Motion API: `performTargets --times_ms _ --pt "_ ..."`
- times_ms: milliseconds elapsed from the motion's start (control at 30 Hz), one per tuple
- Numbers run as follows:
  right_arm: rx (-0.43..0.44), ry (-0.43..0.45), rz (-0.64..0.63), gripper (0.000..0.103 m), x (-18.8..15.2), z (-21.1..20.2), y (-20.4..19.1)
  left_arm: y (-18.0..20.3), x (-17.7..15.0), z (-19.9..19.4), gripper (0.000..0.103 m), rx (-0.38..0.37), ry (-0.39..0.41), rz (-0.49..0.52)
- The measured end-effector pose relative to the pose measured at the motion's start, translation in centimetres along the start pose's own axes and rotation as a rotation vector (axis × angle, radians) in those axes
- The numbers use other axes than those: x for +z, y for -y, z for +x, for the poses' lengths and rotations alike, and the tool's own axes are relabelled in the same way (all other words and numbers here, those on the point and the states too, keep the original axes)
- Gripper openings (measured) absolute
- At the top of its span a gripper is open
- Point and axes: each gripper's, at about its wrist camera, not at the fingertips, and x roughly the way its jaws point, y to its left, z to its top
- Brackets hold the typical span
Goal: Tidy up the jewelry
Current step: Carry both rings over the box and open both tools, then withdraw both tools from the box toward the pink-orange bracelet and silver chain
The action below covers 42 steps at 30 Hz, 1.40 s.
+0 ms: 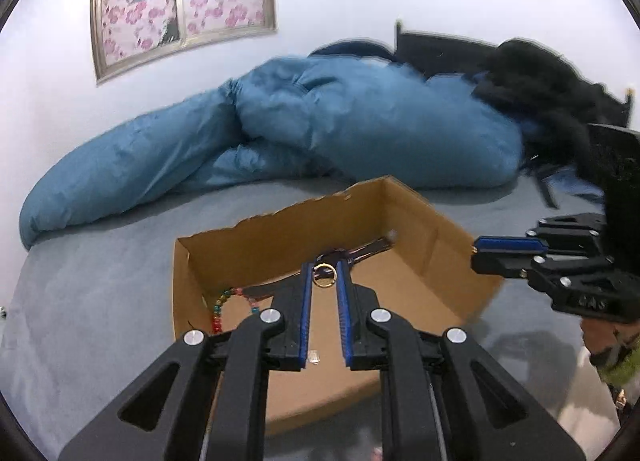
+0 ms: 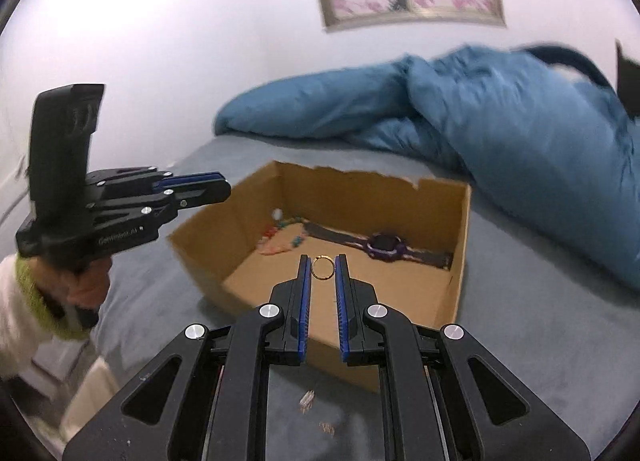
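Each of two grippers, left gripper (image 1: 324, 275) and right gripper (image 2: 322, 267), pinches one gold ring (image 1: 323, 276) (image 2: 322, 267) over one cardboard box (image 2: 460, 245) holding one purple watch (image 2: 384, 245) and, seemingly, one beaded bracelet (image 1: 219, 309).

Grey bed (image 2: 520, 325): box (image 2: 460, 261), duvet (image 2: 500, 117), perhaps trinkets (image 2: 307, 401).

Open-topped box (image 2: 460, 229), interior reachable from above

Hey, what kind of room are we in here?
Most likely a bedroom: a crumpled blue duvet lies on a grey-sheeted bed, under a window with pink floral covering.
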Motion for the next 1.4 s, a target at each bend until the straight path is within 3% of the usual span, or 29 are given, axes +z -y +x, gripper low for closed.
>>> performTargets --times_ms 167,300,467,567,967,1400 --pt "-0.078 -0.052 0.029 0.01 0.3 2.9 0.5 -0.8 0.8 4.9 0.012 0.095 -0.102 -0.008" --pt "-0.113 -0.086 0.029 0.011 0.1 4.3 0.6 -0.6 0.7 6.6 0.014 0.121 -0.139 -0.012" --pt "-0.141 -0.091 0.012 0.03 -0.3 5.0 0.7 -0.8 0.3 7.1 0.035 0.131 -0.146 -0.041" --pt "-0.144 -0.075 0.005 0.033 -0.4 4.4 0.6 -0.9 0.2 6.8 0.043 0.137 -0.135 -0.045" --pt "-0.126 -0.008 0.005 0.04 0.0 2.4 0.1 -0.9 0.4 4.3 0.045 0.143 -0.082 -0.036" --pt "-0.073 0.077 0.006 0.045 -0.5 -2.6 -1.8 0.9 -1.0 -3.1 0.045 0.098 0.01 -0.002"
